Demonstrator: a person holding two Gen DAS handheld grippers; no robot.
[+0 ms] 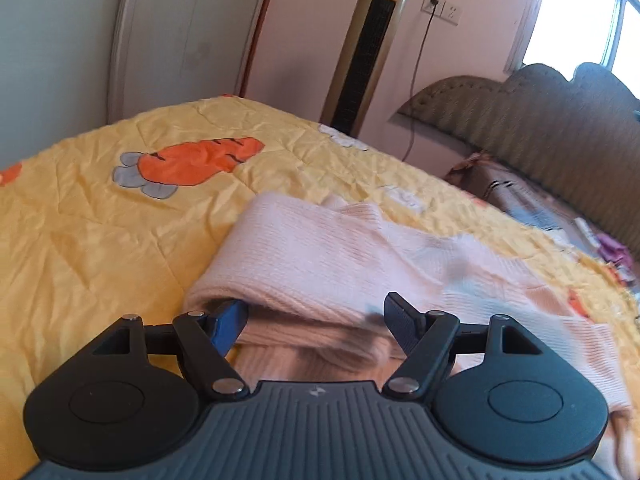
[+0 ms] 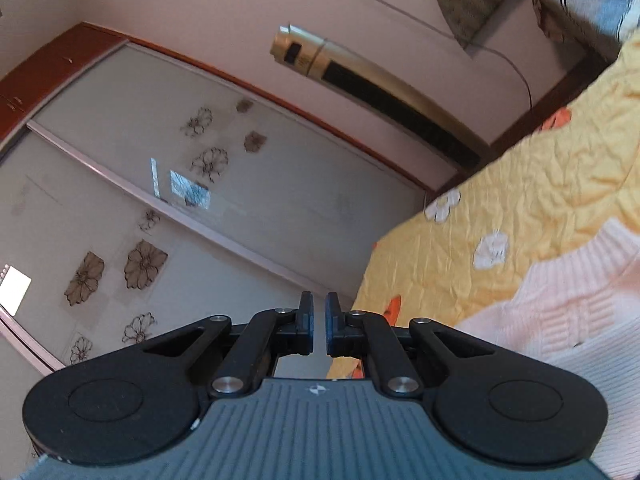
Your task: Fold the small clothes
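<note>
Bedroom setting: pale pink walls, a yellow quilt (image 1: 120, 216) printed with orange carrots covering the bed, and a gold tower fan (image 1: 370, 44) standing against the wall beyond the bed's far edge. Its cord runs up to a wall socket (image 1: 434, 4). A padded grey-brown headboard (image 1: 560, 120) sits past the right finger of the left gripper (image 1: 316, 316), under a bright window.

Left gripper: fingers spread wide, pads pressing on nothing. A pale pink ribbed knit garment (image 1: 340, 256) lies folded over on the quilt directly ahead of and between the fingers. The blue-faced left finger (image 1: 228, 324) sits at the mouth of the fold, its tip just under the overhanging upper layer; contact cannot be confirmed. The right finger (image 1: 400, 320) lies over the garment, slightly blurred.

Right gripper (image 2: 318, 320): fingers drawn together with only a thin slit between the pads, nothing held. The view is strongly rolled. Beyond the fingertips stands a sliding wardrobe (image 2: 160, 180) with frosted, flower-patterned panels in a reddish wooden frame. The garment (image 2: 580, 312) lies off to the right of the fingers, apart from them, on the quilt (image 2: 520, 200)
</note>
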